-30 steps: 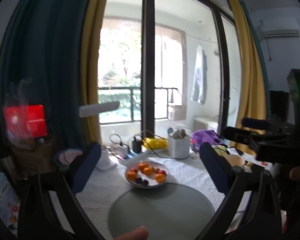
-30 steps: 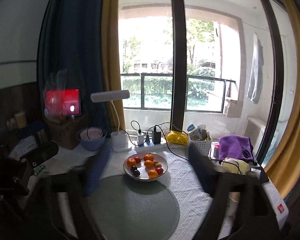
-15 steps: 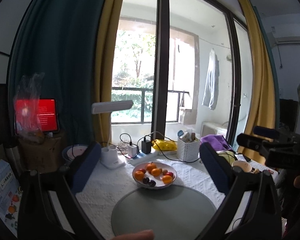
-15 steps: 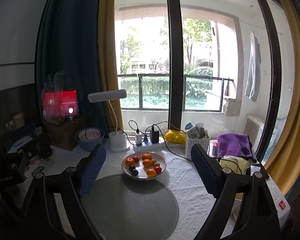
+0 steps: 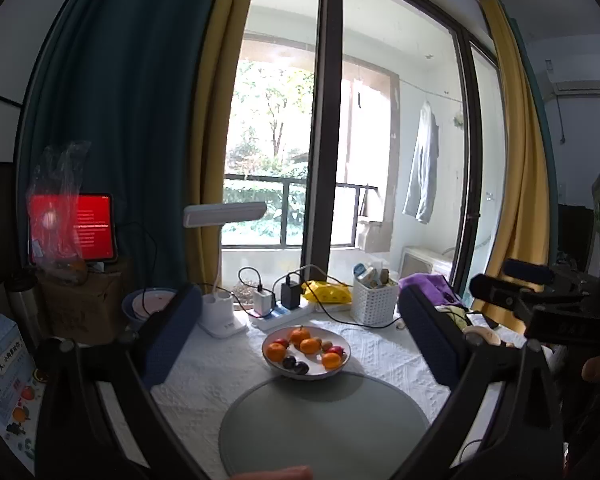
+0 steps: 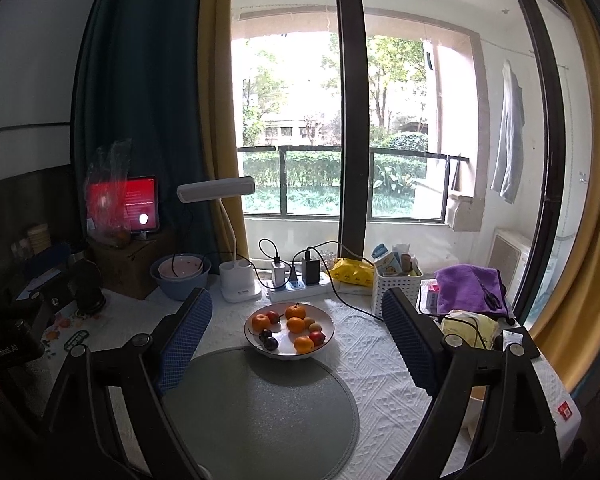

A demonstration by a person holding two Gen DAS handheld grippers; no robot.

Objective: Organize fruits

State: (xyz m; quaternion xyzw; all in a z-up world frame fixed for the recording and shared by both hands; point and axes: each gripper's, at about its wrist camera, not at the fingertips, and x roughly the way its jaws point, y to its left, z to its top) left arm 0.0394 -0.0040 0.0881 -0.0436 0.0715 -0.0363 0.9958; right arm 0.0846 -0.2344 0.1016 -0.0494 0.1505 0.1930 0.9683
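Note:
A white bowl (image 5: 338,370) (image 6: 327,338) stands on the white tablecloth at the far edge of a round grey mat (image 5: 324,426) (image 6: 260,412). It holds several oranges (image 5: 277,351) (image 6: 261,322), dark plums (image 5: 294,365) (image 6: 269,341), a red fruit (image 6: 317,336) and a kiwi. My left gripper (image 5: 300,334) hangs open well above and in front of the bowl, nothing between its fingers. My right gripper (image 6: 298,332) is likewise open and held back from the bowl. The right gripper's body shows at the right edge of the left wrist view.
Behind the bowl stand a white desk lamp (image 6: 236,276), a power strip with chargers (image 6: 300,284), a yellow packet (image 6: 350,272), a white basket (image 6: 394,286) and a blue bowl (image 6: 180,276). A purple cloth (image 6: 468,286) lies right. A red-screened tablet (image 6: 124,208) sits left.
Both cameras have tilted and steadied: the bowl and table sit clearer in view. The right gripper's motion blur is gone. Both grippers stay open.

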